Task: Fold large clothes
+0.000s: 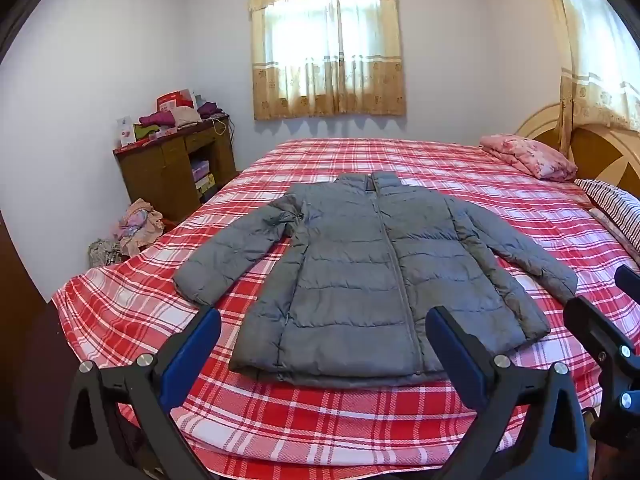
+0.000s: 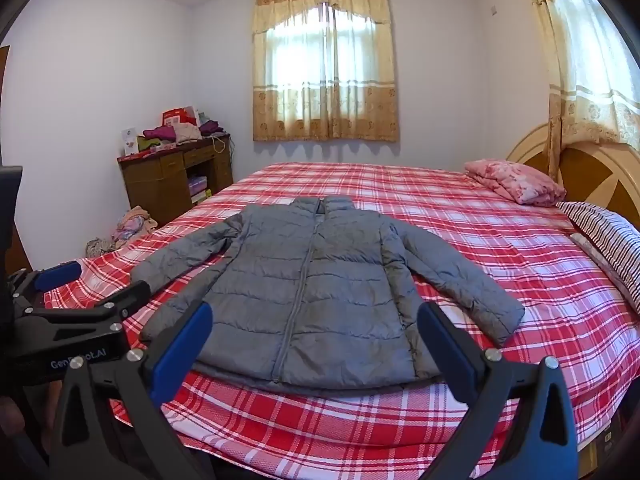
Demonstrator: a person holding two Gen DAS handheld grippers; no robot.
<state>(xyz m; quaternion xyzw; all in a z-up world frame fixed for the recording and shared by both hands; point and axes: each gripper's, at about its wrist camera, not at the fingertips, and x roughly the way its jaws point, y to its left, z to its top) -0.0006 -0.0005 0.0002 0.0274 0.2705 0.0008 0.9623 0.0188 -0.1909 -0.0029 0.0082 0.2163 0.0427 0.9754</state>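
- Evidently nothing is folded yet: the grey quilted puffer jacket lies flat, zipped, sleeves splayed, on the red-and-white plaid bed, near its front edge, ready for a first fold.
- Left gripper and right gripper hover before the hem, fingers wide, holding nothing.
- A folded pink floral quilt and a striped pillow lie well apart, so nothing obstructs.
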